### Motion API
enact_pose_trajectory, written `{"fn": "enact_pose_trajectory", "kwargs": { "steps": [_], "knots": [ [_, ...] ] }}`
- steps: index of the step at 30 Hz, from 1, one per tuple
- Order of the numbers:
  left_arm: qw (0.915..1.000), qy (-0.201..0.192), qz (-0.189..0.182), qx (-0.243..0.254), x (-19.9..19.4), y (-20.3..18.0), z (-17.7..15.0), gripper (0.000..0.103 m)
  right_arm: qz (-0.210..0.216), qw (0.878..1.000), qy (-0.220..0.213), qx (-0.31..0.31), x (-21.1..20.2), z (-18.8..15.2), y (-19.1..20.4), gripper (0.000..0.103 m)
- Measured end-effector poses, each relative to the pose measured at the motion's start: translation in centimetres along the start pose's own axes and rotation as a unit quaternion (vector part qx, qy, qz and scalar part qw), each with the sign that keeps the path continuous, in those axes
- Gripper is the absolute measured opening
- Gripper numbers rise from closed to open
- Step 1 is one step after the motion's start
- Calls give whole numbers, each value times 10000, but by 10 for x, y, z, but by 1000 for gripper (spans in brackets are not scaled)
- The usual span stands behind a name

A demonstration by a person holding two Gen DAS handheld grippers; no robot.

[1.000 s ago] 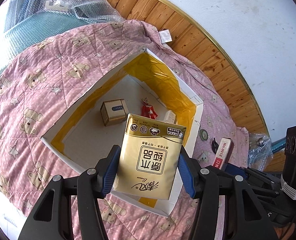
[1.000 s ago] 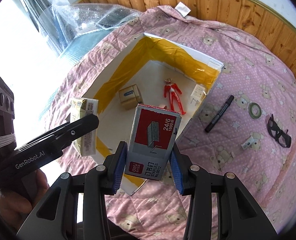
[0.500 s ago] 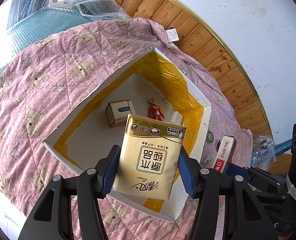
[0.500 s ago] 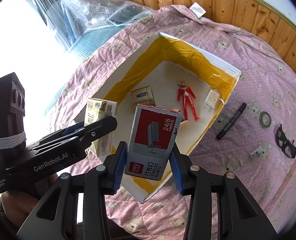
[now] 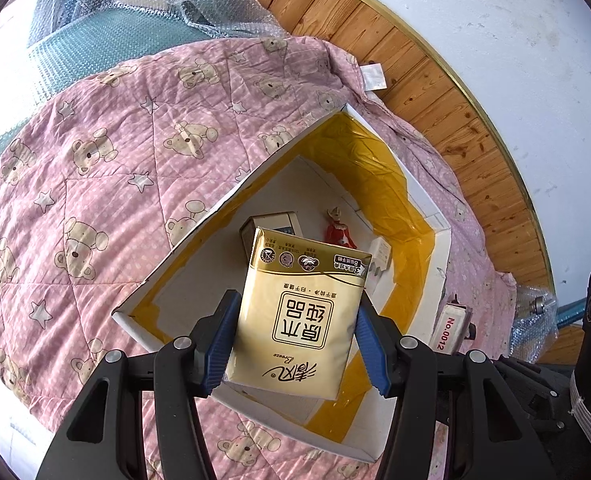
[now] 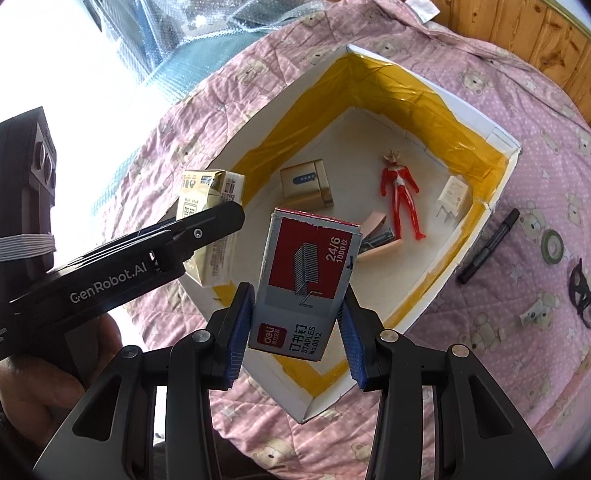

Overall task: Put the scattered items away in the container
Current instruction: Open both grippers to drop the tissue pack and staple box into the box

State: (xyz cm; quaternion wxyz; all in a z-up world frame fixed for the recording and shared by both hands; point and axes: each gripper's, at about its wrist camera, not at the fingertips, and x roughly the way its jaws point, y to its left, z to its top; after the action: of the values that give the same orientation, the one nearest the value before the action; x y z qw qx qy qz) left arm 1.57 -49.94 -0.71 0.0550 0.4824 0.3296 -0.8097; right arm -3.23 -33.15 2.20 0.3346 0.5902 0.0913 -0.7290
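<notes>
L gripper (image 5: 297,340): black frame, blue ribbed pads (image 5: 224,342), jaws clamped on both sides of a gold tissue pack (image 5: 301,312), held aloft, pack upright btwn fingers. Seen side-on from R wrist cam, a hand (image 6: 35,396) under its handle.
R gripper (image 6: 297,336): same build, jaws clamped on a staples box (image 6: 307,280), box tilted slightly, held aloft.
</notes>
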Motion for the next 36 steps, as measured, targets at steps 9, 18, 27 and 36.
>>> {"fn": "enact_pose_trajectory", "kwargs": {
  "steps": [9,18,27,36],
  "knots": [
    [9998,183,121,13,19,0,9,57,51,9998,169,-54,16,8,3,44],
    [9993,342,148,52,34,-2,17,57,56,9996,279,11,25,13,-3,45],
    [9988,359,335,63,42,1,25,80,339,9984,445,15,38,11,-3,56],
    [9988,315,244,-286,32,17,33,80,407,9968,540,426,40,3,-23,56]
  ]
}}
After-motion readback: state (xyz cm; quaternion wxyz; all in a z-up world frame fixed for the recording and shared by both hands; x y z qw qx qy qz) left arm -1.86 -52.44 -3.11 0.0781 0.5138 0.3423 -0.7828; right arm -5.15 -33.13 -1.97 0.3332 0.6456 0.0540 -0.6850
